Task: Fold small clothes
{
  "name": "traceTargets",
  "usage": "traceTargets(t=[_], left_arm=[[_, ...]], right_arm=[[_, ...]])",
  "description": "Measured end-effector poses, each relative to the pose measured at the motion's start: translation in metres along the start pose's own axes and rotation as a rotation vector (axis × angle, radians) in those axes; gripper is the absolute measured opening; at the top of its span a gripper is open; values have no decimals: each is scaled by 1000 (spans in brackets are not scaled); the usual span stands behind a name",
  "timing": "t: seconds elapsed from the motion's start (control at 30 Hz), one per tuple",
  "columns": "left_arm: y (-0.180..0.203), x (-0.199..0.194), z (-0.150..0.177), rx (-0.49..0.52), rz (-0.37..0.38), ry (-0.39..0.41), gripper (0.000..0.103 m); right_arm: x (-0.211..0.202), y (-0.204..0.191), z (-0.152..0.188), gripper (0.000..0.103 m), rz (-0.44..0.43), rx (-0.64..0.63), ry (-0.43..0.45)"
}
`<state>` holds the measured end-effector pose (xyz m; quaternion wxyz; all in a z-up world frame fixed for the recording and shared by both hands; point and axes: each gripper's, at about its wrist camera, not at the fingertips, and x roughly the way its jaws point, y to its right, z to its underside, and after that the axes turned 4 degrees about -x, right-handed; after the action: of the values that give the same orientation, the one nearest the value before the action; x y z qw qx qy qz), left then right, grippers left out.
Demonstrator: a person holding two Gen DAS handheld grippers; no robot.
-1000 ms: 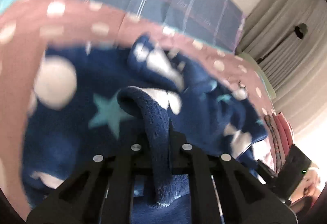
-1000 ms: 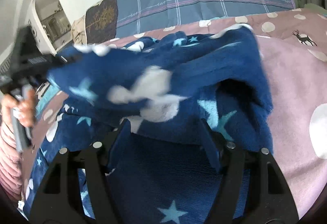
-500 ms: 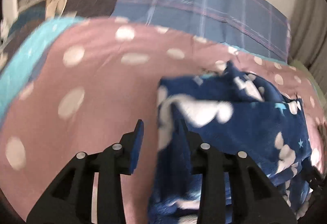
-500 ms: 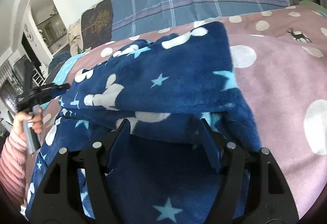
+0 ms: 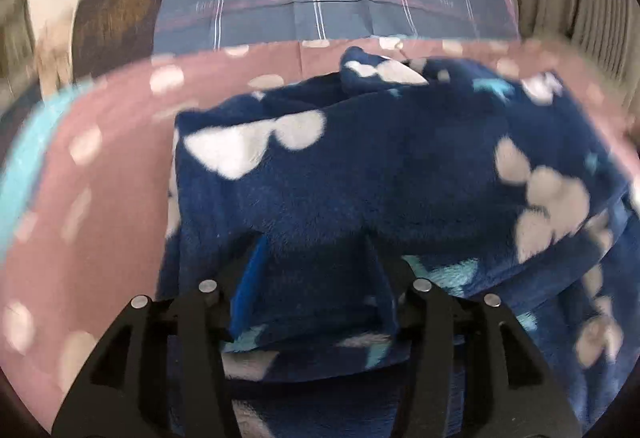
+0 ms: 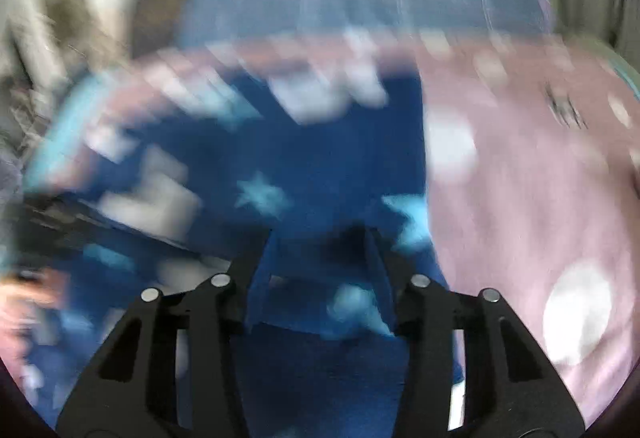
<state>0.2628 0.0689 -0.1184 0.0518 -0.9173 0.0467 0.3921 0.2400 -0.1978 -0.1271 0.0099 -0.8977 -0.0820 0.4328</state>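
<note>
— While the left gripper [image 5: 316,258] was pinching a fold of the navy fleece garment [image 5: 360,174] a second ago, what is it doing now?
— It is standing with its jaws spread wide, and the fleece is lying loose between them, draped over the tips. The folded top layer is now sitting squarely in front of it on the pink polka-dot bedspread [image 5: 112,174].
— And the right gripper [image 6: 320,262]?
— Its jaws are staying parted as before, with the garment's [image 6: 320,166] right edge lying between them. That view is smearing heavily now, where half a second ago it was sharp.
— What else is showing around it?
— A blue plaid pillow [image 5: 340,10] is leaning at the head of the bed, with a brown cushion [image 5: 116,22] beside it. At the right view's left edge the other black gripper is showing as a blur.
</note>
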Motion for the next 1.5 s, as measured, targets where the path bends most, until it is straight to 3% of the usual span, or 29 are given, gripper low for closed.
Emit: traceTargets(t=[0.1, 0.2, 0.3, 0.4, 0.47, 0.6, 0.63, 0.67, 0.7, 0.73, 0.77, 0.83, 0.9, 0.97, 1.03, 1.13, 1.2, 1.3, 1.37, 1.4, 1.47, 1.5], left_arm=[[4, -2, 2, 33, -29, 12, 52], [-17, -12, -3, -38, 63, -6, 53], [-30, -28, -27, -101, 145, 27, 64], [-26, -22, -64, -113, 173, 82, 80], [-21, 7, -92, -153, 221, 21, 82], [-17, 75, -117, -266, 194, -122, 82], [-16, 86, -119, -290, 198, -150, 81], [-15, 96, -120, -321, 216, -160, 68], [-15, 98, -120, -337, 246, -153, 39], [-13, 97, -122, -332, 287, -147, 21], [-13, 95, -124, -330, 281, -138, 12], [-12, 80, -123, -298, 269, -100, 10], [-19, 68, -117, -264, 262, -71, 10], [-27, 83, -104, -213, 199, -96, 9], [-27, 97, -90, -208, 210, -108, 10], [-14, 94, -94, -152, 119, -110, 15], [-9, 85, -97, -115, 70, -94, 22], [-17, 50, -106, -166, 114, -11, 30], [-21, 32, -113, -203, 149, 76, 32], [-18, 31, -118, -204, 172, 92, 32], [-7, 47, -123, -188, 229, 55, 32], [1, 70, -119, -171, 223, -16, 32]], right_arm=[[-15, 4, 2, 44, -27, 24, 43], [-43, 8, -16, 46, -124, 72, 72], [-51, 4, -56, 61, -112, 29, 136], [-18, 2, -106, 63, -177, 20, 90], [15, 6, -128, 63, -168, 72, 26], [72, 14, -145, 63, -156, 143, -49], [87, 15, -139, 53, -198, 177, -58], [91, 15, -139, 37, -222, 167, -68], [92, 12, -136, 12, -240, 151, -66], [88, 12, -135, 12, -234, 142, -45], [82, 13, -133, 12, -218, 127, -12], [82, 16, -130, 11, -147, 118, 2], [102, 20, -119, 9, -118, 132, -44], [104, 14, -118, 7, -78, 108, -34], [97, 4, -120, 9, -23, 61, -27], [73, -4, -117, 22, 15, 20, 45], [55, -10, -116, 24, -37, -7, 108], [51, -21, -125, 24, -103, -40, 132], [70, -24, -127, 24, -99, -28, 59], [93, -22, -123, 23, -66, -8, -19], [109, -19, -114, 24, -89, 18, -4], [105, -23, -115, 23, -70, 4, 3]])
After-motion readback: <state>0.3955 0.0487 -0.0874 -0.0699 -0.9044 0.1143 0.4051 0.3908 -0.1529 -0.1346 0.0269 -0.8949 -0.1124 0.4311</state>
